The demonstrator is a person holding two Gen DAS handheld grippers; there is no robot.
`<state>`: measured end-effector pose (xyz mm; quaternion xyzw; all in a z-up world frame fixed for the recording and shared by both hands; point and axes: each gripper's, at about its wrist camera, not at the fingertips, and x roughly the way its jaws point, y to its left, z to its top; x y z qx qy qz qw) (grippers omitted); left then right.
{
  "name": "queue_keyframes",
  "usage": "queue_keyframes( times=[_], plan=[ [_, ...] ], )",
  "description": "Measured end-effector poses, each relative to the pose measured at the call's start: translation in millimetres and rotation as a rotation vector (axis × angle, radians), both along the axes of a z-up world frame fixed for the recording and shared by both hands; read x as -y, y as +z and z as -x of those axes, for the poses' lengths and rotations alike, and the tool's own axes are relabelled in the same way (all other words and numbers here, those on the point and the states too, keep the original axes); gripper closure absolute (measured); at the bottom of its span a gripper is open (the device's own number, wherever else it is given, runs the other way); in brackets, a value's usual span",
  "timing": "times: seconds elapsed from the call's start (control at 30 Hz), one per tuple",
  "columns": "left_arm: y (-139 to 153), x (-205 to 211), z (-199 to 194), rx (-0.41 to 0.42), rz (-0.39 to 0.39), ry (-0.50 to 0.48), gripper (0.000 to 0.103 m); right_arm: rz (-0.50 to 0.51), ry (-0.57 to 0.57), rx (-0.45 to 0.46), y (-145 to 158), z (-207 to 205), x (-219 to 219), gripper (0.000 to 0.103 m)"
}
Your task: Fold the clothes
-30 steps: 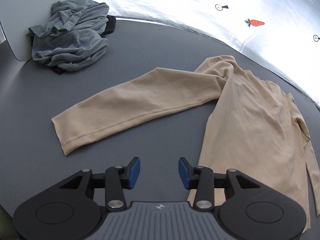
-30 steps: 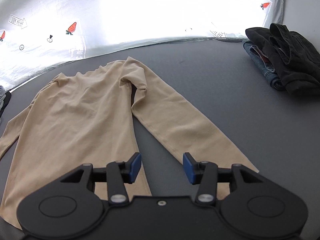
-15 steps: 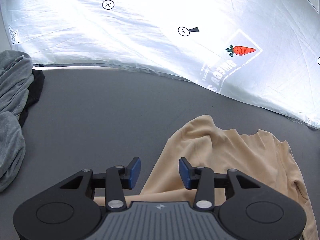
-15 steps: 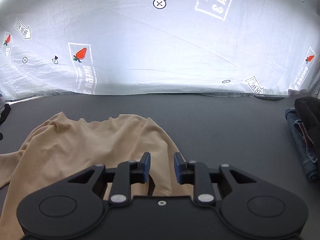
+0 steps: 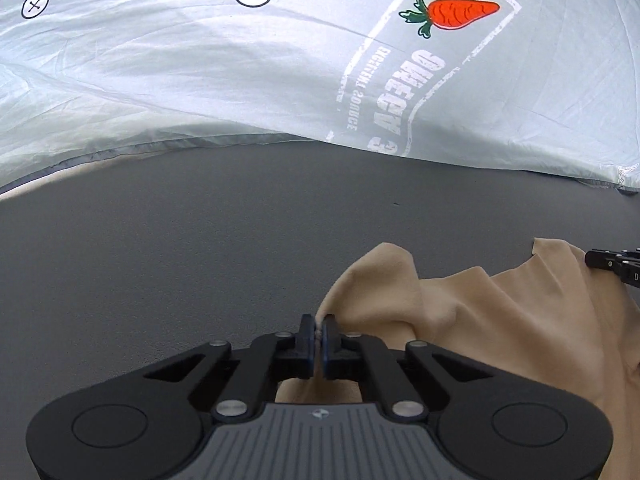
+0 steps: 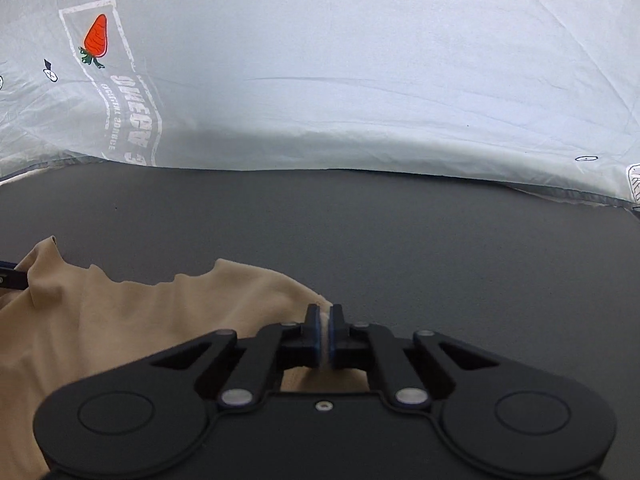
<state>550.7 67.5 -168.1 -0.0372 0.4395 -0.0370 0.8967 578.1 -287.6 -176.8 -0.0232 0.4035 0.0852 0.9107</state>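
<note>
Tan shirt (image 5: 500,320) stretches crosswise on the dark surface (image 5: 180,260), apparently shoulder to shoulder, each end pinched in a closed claw, left (image 5: 319,330) and right (image 6: 325,322); its lower part is cut off.

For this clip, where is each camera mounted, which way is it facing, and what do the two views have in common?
Left wrist: on the left tongs, looking forward along their closed fingers across the grey table to the white backdrop; the other tongs poke in at right.
Right wrist: on the right tongs, facing the same way; own fingers shut.
Shared: the tan shirt, pinched by both, plus table and backdrop.
</note>
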Motion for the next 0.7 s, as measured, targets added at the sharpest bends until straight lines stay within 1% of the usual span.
queue_keyframes(
  times=[0.07, 0.13, 0.17, 0.2, 0.27, 0.3, 0.33, 0.37, 0.4, 0.43, 0.47, 0.5, 0.53, 0.6, 0.63, 0.7],
  plan=[
    [-6.1, 4.5, -9.5, 0.004, -0.008, -0.015, 0.1, 0.021, -0.029, 0.041, 5.5, 4.1, -1.1, 0.099],
    [-0.9, 0.8, -12.4, 0.029, -0.032, 0.017, 0.1, -0.014, -0.079, 0.06, 10.2, 1.3, 5.8, 0.099],
    [-1.8, -1.4, -15.0, 0.03, -0.035, 0.033, 0.1, -0.028, -0.102, 0.068, 11.7, -0.2, 8.7, 0.099],
    [-2.8, -3.6, -17.7, 0.03, -0.039, 0.05, 0.1, -0.033, -0.119, 0.071, 11.4, -3.5, 10.5, 0.099],
    [-14.7, -2.1, -23.7, 0.001, -0.082, 0.068, 0.098, -0.042, -0.135, 0.059, 7.0, -13.2, 12.2, 0.099],
    [-21.6, -0.6, -26.3, -0.018, -0.104, 0.074, 0.094, -0.049, -0.142, 0.041, 3.3, -16.5, 13.2, 0.099],
    [-20.6, 1.6, -23.7, 0.004, -0.126, 0.083, 0.091, -0.058, -0.153, 0.01, -0.7, -20.5, 15.2, 0.098],
    [-17.2, 4.9, -22.4, -0.011, -0.14, 0.082, 0.085, -0.066, -0.163, -0.011, -2.4, -22.4, 17.5, 0.097],
    [-10.5, 7.0, -19.8, -0.017, -0.14, 0.088, 0.077, -0.078, -0.178, -0.002, 3.0, -17.7, 21.5, 0.094],
    [-0.9, 6.1, -13.4, 0.0, -0.125, 0.103, 0.07, -0.1, -0.203, 0.03, 13.8, -7.5, 27.9, 0.078],
    [9.2, 4.5, -4.2, 0.032, -0.096, 0.115, 0.054, -0.119, -0.227, 0.063, 24.5, 4.4, 34.9, 0.056],
    [19.3, 3.0, 5.0, 0.062, -0.068, 0.126, 0.041, -0.131, -0.251, 0.1, 35.1, 19.5, 43.3, 0.048],
    [27.9, 4.1, 14.4, 0.079, -0.045, 0.128, 0.036, -0.137, -0.279, 0.127, 44.6, 36.8, 52.4, 0.047],
    [41.4, 11.3, 34.3, 0.1, -0.024, 0.108, 0.032, -0.125, -0.349, 0.142, 57.3, 78.0, 72.9, 0.047],
    [45.6, 17.8, 44.7, 0.101, -0.021, 0.108, 0.031, -0.11, -0.387, 0.128, 57.6, 97.5, 81.5, 0.047],
    [49.5, 31.5, 69.4, 0.091, 0.007, 0.099, 0.024, -0.077, -0.471, 0.073, 50.4, 150.7, 102.8, 0.047]
  ],
)
